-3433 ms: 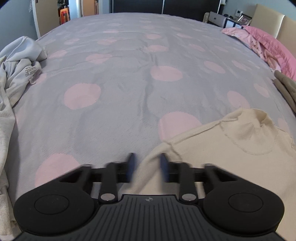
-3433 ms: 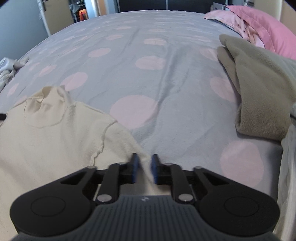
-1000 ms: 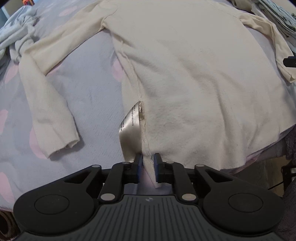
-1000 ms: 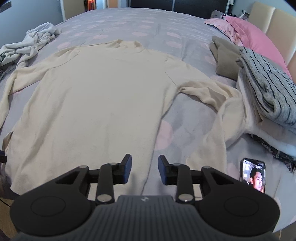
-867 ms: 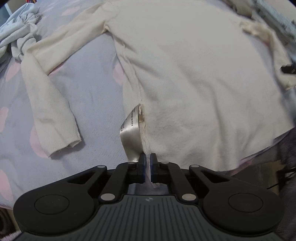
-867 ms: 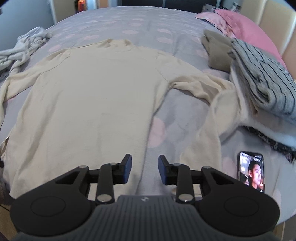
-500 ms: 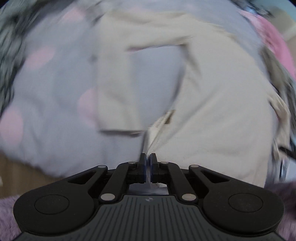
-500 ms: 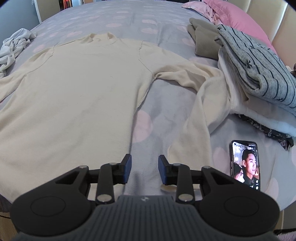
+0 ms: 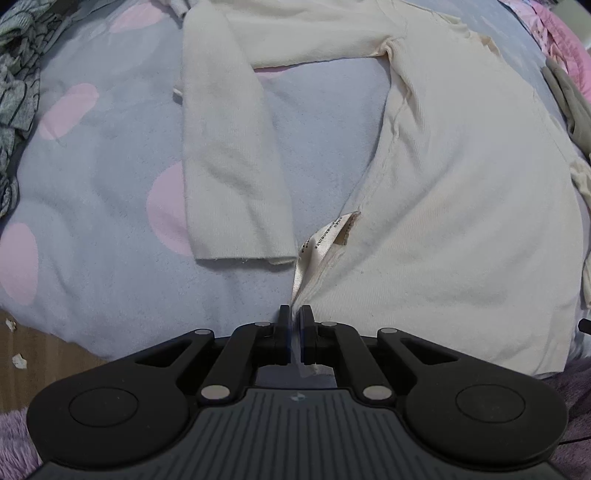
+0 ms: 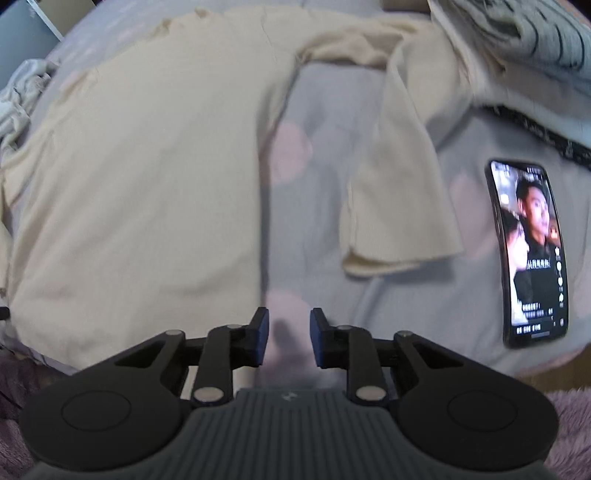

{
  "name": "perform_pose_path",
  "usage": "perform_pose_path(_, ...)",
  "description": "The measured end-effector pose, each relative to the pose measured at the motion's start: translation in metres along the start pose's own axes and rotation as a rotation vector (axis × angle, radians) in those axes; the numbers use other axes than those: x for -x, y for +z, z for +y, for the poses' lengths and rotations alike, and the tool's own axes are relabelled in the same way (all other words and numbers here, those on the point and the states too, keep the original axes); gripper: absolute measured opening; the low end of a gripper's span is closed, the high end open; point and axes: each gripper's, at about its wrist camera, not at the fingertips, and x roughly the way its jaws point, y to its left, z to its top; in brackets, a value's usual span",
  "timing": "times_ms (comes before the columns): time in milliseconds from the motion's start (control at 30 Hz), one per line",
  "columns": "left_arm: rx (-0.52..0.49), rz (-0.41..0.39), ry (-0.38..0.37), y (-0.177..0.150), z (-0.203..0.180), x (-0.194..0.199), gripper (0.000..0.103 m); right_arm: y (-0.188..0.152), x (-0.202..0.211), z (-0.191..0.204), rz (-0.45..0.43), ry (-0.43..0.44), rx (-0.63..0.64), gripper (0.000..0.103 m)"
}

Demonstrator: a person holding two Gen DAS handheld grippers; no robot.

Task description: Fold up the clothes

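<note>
Since a second ago the left gripper (image 9: pixel 294 317) has been swung round the bottom corner of the cream sweater (image 9: pixel 461 192), so the near sleeve (image 9: pixel 229 162) is now seen lying straight up the picture beside the body. Its jaws are pinched tight on the hem corner, right where the white care label (image 9: pixel 325 236) is sewn in. The right gripper (image 10: pixel 289 325) has been brought lower over the bed (image 10: pixel 406 295) and its jaws have just been closing; they are parted, with only bedcover seen between them, nothing gripped. Just left of it the sweater's side edge is laid flat; the other sleeve (image 10: pixel 399 177) is draped to its right. Further right, a phone (image 10: pixel 528 251) with a lit screen is seen on the spotted cover, and folded striped clothing (image 10: pixel 524 33) beyond.
</note>
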Motion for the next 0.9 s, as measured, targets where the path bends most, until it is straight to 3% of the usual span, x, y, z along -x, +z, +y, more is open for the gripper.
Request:
perform_pose_path(100, -0.030, -0.005, 0.017, -0.004, -0.007, -0.001, 0.002, 0.001, -0.002, 0.003, 0.028, 0.090, -0.016, 0.029)
perform_pose_path(200, -0.038, -0.009, 0.022, -0.006, -0.008, -0.001, 0.002, 0.002, -0.007, 0.011, 0.039, 0.097, 0.004, 0.032)
perform_pose_path(233, -0.037, -0.010, 0.022, -0.007, -0.008, -0.001, 0.002, 0.002, -0.010, 0.014, 0.044, 0.090, 0.016, 0.026)
perform_pose_path(300, -0.037, -0.012, 0.023, -0.008, -0.007, 0.000, 0.002, 0.002, -0.014, 0.019, 0.053, 0.076, 0.042, 0.004)
perform_pose_path(400, -0.044, -0.015, 0.030, -0.009, -0.008, -0.001, 0.002, 0.000, -0.007, 0.030, 0.027, 0.100, 0.088, 0.003)
perform_pose_path(567, -0.051, -0.017, 0.037, -0.011, -0.008, -0.001, 0.002, 0.001, 0.014, 0.065, -0.053, 0.265, 0.224, 0.004)
perform_pose_path(667, -0.047, -0.023, 0.031, -0.013, -0.005, 0.000, 0.002, 0.004, 0.010, 0.078, -0.050, 0.295, 0.272, 0.011)
perform_pose_path(900, -0.040, -0.017, 0.026, -0.014, -0.001, -0.002, 0.002, 0.013, -0.003, 0.060, -0.014, 0.280, 0.131, 0.013)
